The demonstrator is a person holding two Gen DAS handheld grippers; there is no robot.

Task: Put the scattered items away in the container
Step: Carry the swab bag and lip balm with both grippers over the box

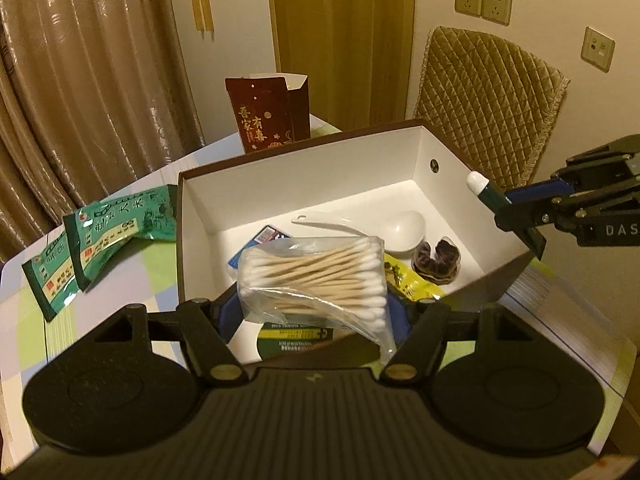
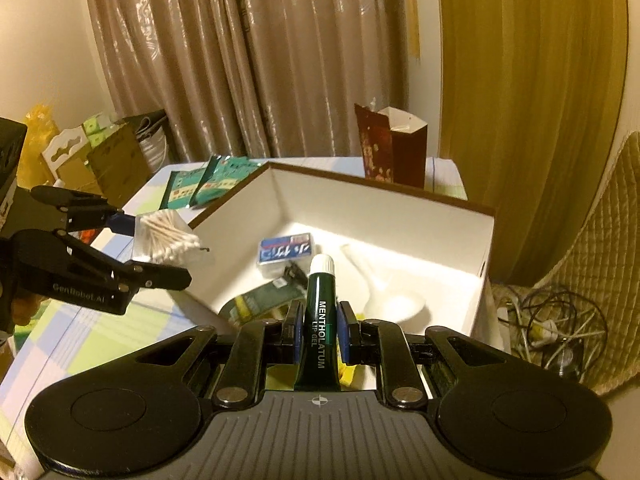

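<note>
My left gripper is shut on a clear bag of cotton swabs and holds it over the near edge of the open box, which is white inside and brown outside. The right wrist view shows that gripper with the swabs at the box's left rim. My right gripper is shut on a dark green lip gel tube with a white cap, above the box. In the left wrist view it hangs at the box's right corner with the tube.
Inside the box lie a white spoon, a blue card pack, a dark clip, a yellow packet and a green battery pack. Two green sachets lie left of it. A tall brown carton stands behind. A quilted chair and floor cables are to the right.
</note>
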